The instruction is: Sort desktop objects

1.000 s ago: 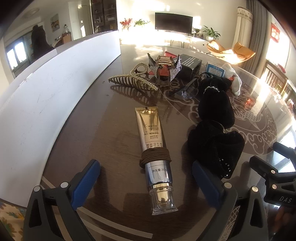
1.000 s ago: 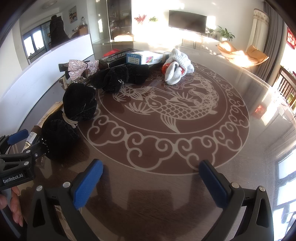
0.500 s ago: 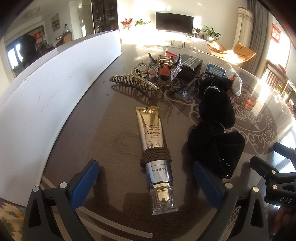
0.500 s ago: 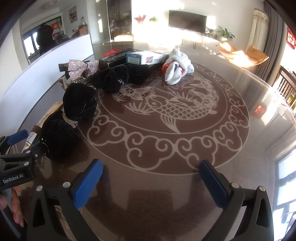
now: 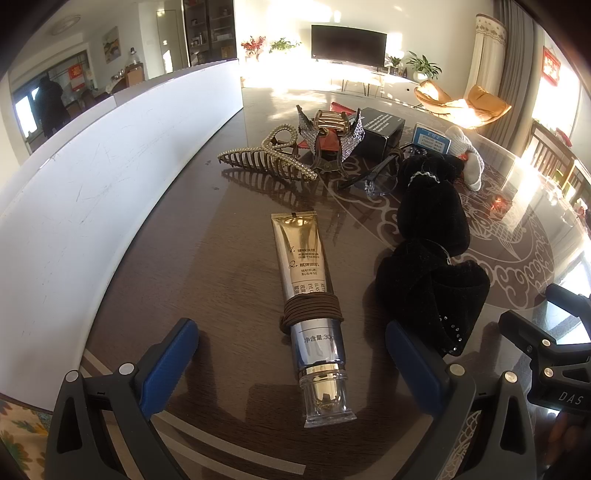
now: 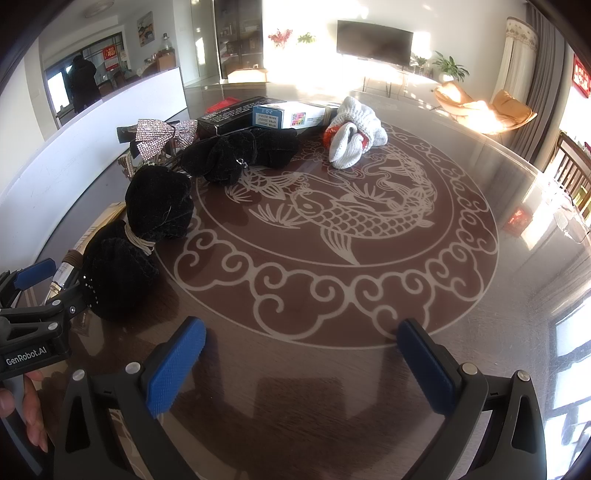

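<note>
television [image 6: 373,36] on far wall | orange armchair [image 6: 484,107] by curtain [image 6: 517,66] | white partition [image 5: 110,177]

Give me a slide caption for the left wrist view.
Open left tool straddling a gold cream tube banded with a brown hair tie, black velvet bow alongside.

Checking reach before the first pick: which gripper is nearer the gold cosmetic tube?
Left. The left gripper is open with the gold tube lying between its fingers; the right gripper hovers over bare table, off to the tube's right.
</note>
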